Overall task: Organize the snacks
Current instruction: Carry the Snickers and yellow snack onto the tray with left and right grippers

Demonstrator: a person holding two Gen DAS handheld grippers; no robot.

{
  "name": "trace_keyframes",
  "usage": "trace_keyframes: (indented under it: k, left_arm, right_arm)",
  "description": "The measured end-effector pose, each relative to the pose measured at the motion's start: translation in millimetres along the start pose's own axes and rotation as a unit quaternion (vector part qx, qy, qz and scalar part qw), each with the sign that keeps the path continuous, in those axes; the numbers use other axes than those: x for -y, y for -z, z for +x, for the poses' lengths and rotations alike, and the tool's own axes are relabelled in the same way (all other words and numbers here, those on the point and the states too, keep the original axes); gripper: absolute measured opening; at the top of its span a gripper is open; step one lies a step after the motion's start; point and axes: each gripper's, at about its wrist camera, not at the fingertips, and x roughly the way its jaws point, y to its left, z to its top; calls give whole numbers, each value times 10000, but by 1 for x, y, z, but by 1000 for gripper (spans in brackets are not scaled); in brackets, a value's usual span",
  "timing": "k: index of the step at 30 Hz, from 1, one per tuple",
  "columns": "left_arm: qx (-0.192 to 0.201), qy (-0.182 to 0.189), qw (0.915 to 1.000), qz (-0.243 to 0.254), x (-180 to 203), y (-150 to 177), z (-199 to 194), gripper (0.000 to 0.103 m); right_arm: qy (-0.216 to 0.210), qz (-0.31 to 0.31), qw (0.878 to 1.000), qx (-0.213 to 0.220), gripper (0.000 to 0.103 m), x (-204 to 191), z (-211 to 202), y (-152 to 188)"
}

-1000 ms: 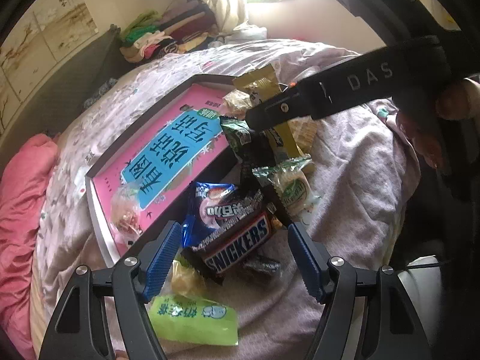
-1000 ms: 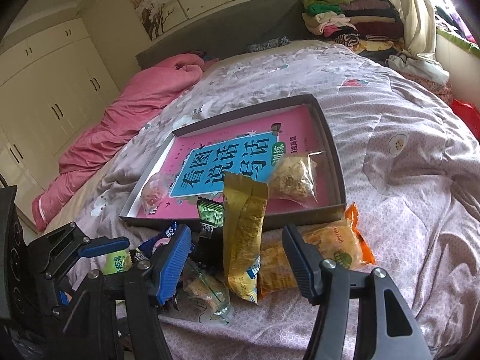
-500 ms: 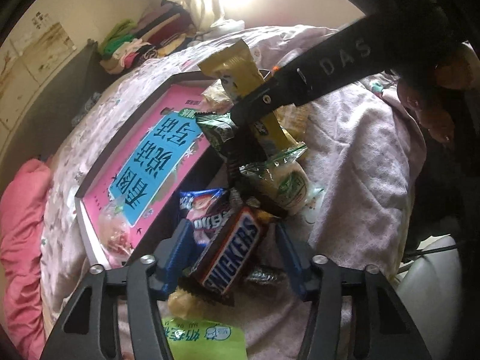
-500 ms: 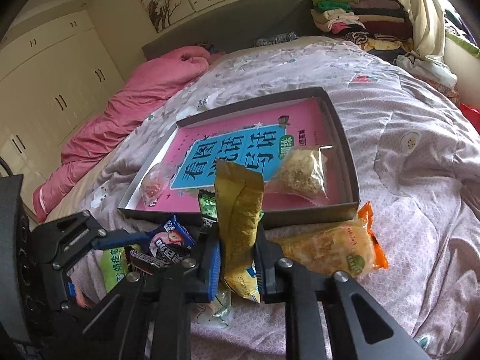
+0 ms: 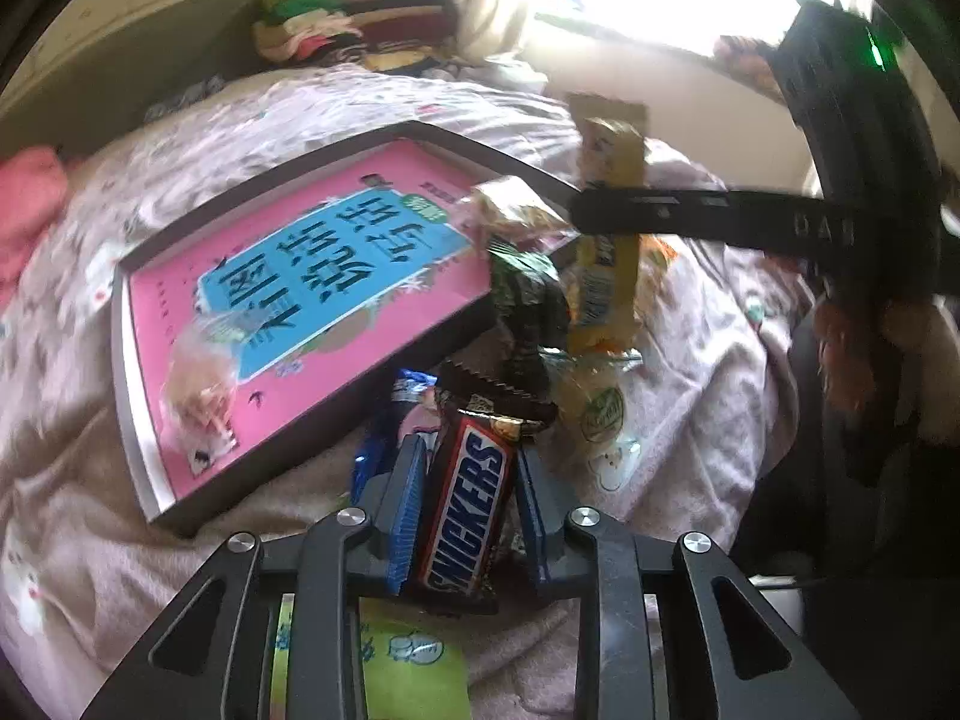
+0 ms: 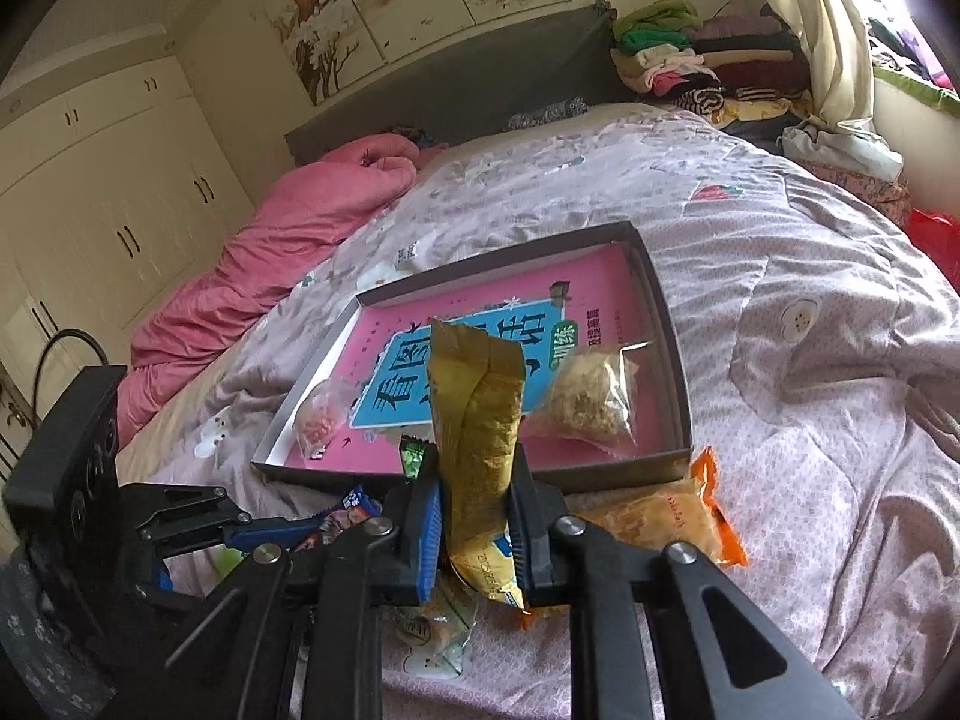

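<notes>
Both tools had clamped snacks: our left tool (image 5: 465, 501) gripped the chocolate bar (image 5: 465, 510), our right tool (image 6: 474, 516) pinched the yellow packet (image 6: 480, 438), just off the bed (image 6: 810, 360) beside the tray (image 6: 669, 354). We judged a straight lift, then a low release into the tray, would serve best. A second earlier both stood wide around them.

Pink duvet (image 6: 252, 276) bunched on the bed (image 6: 780, 312) near the grey headboard (image 6: 456, 90). Folded clothes (image 6: 690, 60) stacked at the headboard's other end; cream wardrobe (image 6: 102, 192) beyond the duvet. Blossom paintings (image 6: 420, 6) above the headboard.
</notes>
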Motion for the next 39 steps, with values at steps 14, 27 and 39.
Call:
trace_keyframes:
  k: [14,27,39]
  left_arm:
    - [182,-17,9984,-531,-14,-2,-17,29]
    - [554,-121,9927,-1067,-34,-12,-38,29]
    - [906,-401,9855,-1379,-47,-31,-51,29]
  right_arm:
    - [-19,-140,9997,198,20,-6,-7,-3]
    - [-97,-127,9989,445,20,-7,-16,-10]
    - [-82,2,9979,645,20,1,-21,-21]
